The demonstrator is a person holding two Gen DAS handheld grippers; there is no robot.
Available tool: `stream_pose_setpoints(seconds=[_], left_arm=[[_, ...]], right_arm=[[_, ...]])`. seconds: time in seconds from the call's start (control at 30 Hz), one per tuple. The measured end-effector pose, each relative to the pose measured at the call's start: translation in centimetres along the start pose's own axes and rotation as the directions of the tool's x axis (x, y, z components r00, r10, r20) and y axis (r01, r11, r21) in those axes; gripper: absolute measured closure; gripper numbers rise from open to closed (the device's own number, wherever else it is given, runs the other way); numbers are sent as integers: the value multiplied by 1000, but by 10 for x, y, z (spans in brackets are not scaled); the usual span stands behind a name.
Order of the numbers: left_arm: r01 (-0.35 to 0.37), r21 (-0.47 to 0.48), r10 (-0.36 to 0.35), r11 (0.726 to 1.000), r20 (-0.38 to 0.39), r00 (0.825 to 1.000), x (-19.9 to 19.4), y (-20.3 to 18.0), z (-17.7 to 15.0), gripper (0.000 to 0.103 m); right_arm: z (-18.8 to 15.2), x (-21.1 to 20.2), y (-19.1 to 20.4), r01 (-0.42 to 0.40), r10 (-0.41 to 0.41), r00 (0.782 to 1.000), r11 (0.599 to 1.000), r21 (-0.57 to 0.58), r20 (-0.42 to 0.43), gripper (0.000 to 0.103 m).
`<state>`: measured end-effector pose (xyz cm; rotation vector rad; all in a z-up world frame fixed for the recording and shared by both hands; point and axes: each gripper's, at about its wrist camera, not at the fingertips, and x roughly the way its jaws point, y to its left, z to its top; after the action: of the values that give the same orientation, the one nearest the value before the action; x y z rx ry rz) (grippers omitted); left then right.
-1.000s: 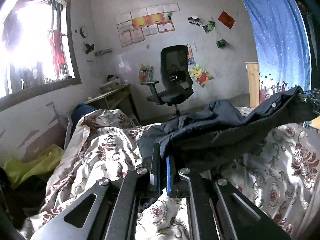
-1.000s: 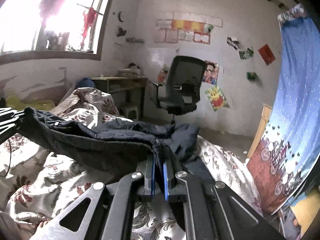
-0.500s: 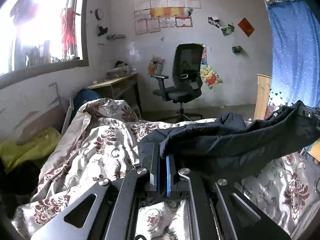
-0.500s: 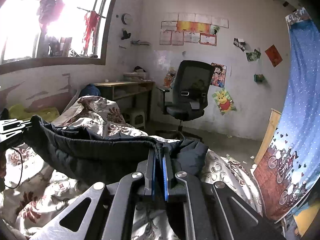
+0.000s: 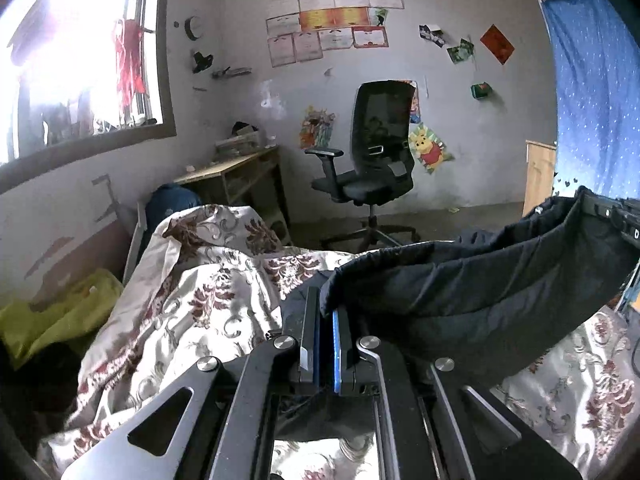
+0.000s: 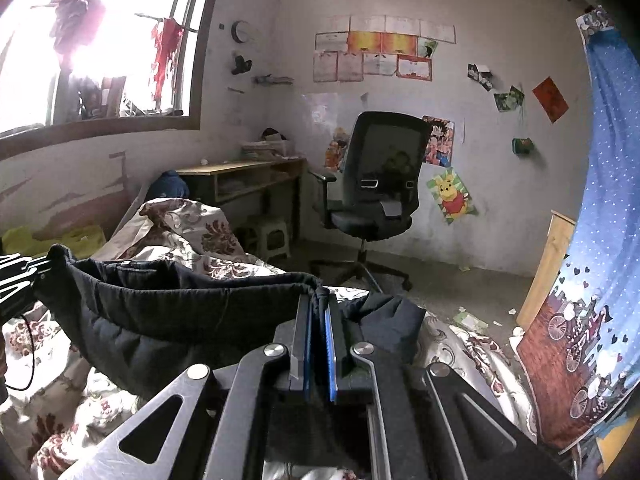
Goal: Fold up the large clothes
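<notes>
Dark quilted garment (image 5: 472, 292) sagging between both clamped tools.

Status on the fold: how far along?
Done: both corners gripped. The left claw and right claw are each shut on the dark garment. In hand: it hangs stretched between them above the floral bedspread. Left: every fold; no crease shows.

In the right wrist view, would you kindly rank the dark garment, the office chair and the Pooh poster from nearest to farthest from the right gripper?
1. Dark garment, clamped in the right gripper.
2. Office chair, on the floor beyond the bed.
3. Pooh poster, on the wall behind.
</notes>
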<state>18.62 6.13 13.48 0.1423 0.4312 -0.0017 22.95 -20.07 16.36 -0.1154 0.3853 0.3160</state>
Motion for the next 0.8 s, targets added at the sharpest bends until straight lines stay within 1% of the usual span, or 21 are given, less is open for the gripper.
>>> stream_pose_setpoints(seconds=[0.13,0.23,0.33,0.47,0.6,0.67,0.8], left_arm=[[-3,24,3,1000,-11,1000,25,3,6,99],[0,46,0,999,-17,1000,53,4,13,99],[12,44,-11,999,-21,1000,83,11,17,99],[37,47,-35,998,-50,998,132,23,20,99],[54,65,-49,996,-76,996,174,32,20,99],[58,78,-51,995,-89,995,193,34,19,99],[59,90,-49,994,-110,993,228,37,14,99]], right_arm=[[4,22,-4,7,-7,1000,1000,7,-12,97],[8,42,-7,16,-16,999,1000,12,-32,97],[14,65,-9,26,-27,998,999,-18,-52,97],[19,102,-10,39,-45,997,996,-80,-68,97],[15,141,-9,50,-56,997,992,-113,-51,97],[12,162,-11,51,-58,997,992,-115,-60,97],[10,206,-20,36,-45,993,996,-77,-110,97]])
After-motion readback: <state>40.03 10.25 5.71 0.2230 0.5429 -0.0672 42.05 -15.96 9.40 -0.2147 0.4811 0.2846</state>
